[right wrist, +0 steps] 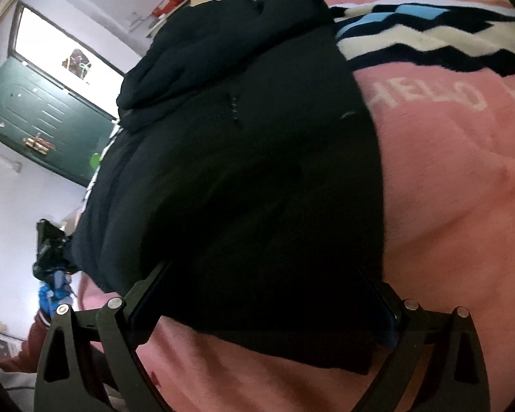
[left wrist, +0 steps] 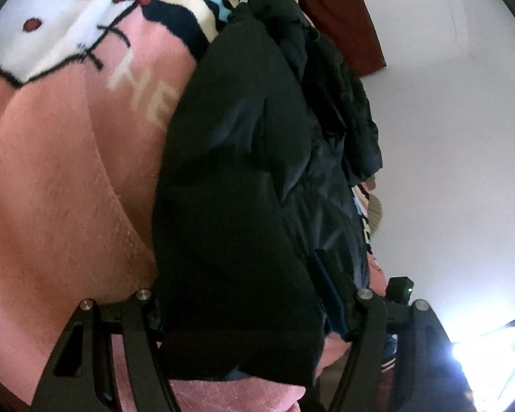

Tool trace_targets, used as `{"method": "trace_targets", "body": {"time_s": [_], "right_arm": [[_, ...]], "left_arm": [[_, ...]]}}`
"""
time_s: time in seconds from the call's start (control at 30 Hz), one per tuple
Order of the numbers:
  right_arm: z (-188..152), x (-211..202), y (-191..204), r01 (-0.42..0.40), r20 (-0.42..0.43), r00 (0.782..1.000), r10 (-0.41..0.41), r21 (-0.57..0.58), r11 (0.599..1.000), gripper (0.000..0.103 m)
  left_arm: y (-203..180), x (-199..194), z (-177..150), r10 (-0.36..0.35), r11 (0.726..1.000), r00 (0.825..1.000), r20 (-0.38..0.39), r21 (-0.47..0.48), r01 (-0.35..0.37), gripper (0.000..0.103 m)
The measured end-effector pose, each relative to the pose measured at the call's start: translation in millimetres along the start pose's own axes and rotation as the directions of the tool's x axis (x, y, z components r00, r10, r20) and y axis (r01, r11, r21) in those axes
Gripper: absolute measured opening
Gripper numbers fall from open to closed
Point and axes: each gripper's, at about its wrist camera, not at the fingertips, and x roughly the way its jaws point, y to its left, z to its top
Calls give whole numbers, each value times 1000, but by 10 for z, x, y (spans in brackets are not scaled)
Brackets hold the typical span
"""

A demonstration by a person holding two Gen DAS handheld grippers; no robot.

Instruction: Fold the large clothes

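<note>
Blanket first: pink fleece blanket [right wrist: 446,206] with white lettering, a cartoon-cat print and a black, cream and blue zigzag band covers the bed and is the work surface

Large black padded jacket [right wrist: 243,178] lies across it, lower hem toward both cameras, bunched hood or collar end [right wrist: 223,44] at the far side by the zigzag band. Fabric looks thick and puffy, so my guess is it springs back unless pressed flat

Left gripper [left wrist: 243,312]: jaws spread wide, the jacket's near edge fills the gap between them. Whether the pads actually press the cloth, can't tell from this view

Right gripper [right wrist: 264,309]: same picture, jaws wide apart, hem between them, clamp state unclear

Step in hand, as I read it: both grippers at the hem, either taking or setting down that edge. To do it well:
- both corners level, hem line straight
- catch all layers, not just the shell
- carry the hem toward the collar end in one even sweep
- lay it down flat, then let go of both sides together
</note>
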Motion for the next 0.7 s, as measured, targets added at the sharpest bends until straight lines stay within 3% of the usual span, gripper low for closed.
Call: {"method": "trace_targets", "body": {"time_s": [0.07, 0.33, 0.5, 0.6, 0.7], "right_arm": [[-5, 9, -2, -15, 3, 1000, 15, 11, 1000, 96], [-15, 52, -88, -44, 9, 999, 43, 82, 996, 64], [-23, 52, -43, -87, 23, 996, 85, 81, 993, 32], [26, -27, 53, -105, 62, 993, 101, 68, 992, 25], [134, -144, 142, -123, 104, 988, 117, 50, 991, 23]], "left_arm": [[-24, 4, -25, 3, 1000, 1000, 8, 9, -3, 66], [-220, 89, -137, 20, 997, 1000, 23, 72, -22, 63], [-476, 109, -149, 46, 988, 998, 34, 148, -51, 27], [-701, 29, -98, 29, 980, 998, 47, 194, -37, 22], [-918, -109, 24, -36, 978, 997, 64, 209, 22, 22]]}}
